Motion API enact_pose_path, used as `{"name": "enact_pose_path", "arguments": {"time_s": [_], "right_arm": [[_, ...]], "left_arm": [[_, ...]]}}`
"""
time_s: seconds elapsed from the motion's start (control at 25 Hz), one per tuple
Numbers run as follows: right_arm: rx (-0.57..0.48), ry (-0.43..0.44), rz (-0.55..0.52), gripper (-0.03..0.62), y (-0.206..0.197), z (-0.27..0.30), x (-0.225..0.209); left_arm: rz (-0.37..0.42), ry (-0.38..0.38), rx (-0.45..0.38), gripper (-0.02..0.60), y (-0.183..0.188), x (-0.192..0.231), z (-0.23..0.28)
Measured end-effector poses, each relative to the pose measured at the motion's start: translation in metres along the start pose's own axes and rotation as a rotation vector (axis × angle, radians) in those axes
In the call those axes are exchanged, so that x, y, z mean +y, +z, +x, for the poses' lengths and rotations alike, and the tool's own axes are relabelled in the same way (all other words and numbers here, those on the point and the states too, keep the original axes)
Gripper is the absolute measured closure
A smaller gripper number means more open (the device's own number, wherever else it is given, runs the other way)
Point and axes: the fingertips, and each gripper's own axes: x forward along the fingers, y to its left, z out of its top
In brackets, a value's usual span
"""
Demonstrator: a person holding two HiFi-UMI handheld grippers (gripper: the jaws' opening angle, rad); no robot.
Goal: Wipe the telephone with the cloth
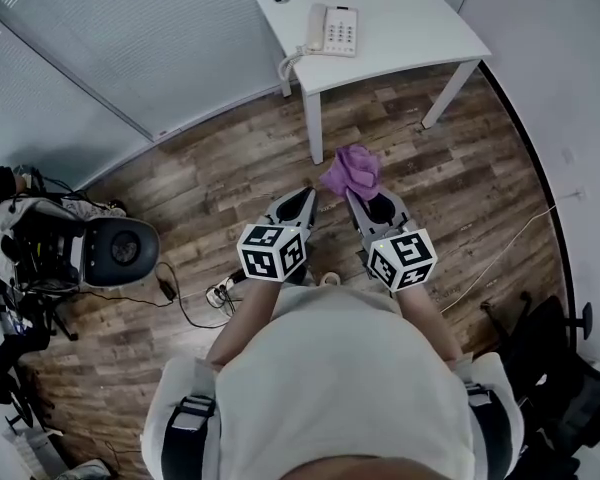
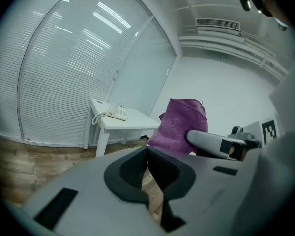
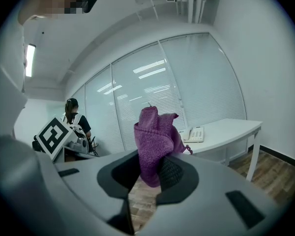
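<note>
A white telephone (image 1: 331,31) with a coiled cord rests on the small white table (image 1: 420,23) across the wooden floor, well ahead of both grippers. It also shows far off in the left gripper view as the telephone (image 2: 117,112) and in the right gripper view as the telephone (image 3: 194,134). My right gripper (image 1: 357,197) is shut on a bunched purple cloth (image 1: 352,171), which sticks up between its jaws as the cloth (image 3: 155,139). My left gripper (image 1: 308,199) is shut and empty, just left of the cloth (image 2: 179,124).
A black round machine on a stand (image 1: 115,251) sits at the left with cables (image 1: 185,298) trailing on the floor. A dark chair (image 1: 555,368) stands at the lower right. A white cable (image 1: 505,248) runs along the floor at right. A person (image 3: 74,119) stands far back.
</note>
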Motion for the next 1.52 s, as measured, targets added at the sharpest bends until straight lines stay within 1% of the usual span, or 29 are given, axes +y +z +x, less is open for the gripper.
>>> {"name": "enact_pose_path", "arguments": {"time_s": [0.24, 0.52, 0.96, 1.28, 1.52], "right_arm": [[-0.001, -0.006, 0.053, 0.505, -0.004, -0.011, -0.005], [-0.007, 0.007, 0.037, 0.504, -0.001, -0.021, -0.007], [-0.008, 0.014, 0.060, 0.503, -0.006, -0.020, -0.006], [-0.005, -0.023, 0.093, 0.503, -0.009, -0.014, -0.032], [-0.012, -0.033, 0.086, 0.503, 0.001, 0.011, -0.050]], "left_arm": [[0.006, 0.001, -0.007, 0.560, -0.003, -0.007, -0.003], [0.007, 0.007, -0.022, 0.560, -0.003, -0.016, -0.006], [-0.016, 0.029, -0.017, 0.560, -0.007, -0.009, -0.011], [-0.022, 0.016, -0.007, 0.560, -0.002, -0.005, 0.013], [-0.026, 0.009, 0.002, 0.560, 0.010, 0.009, 0.037]]}}
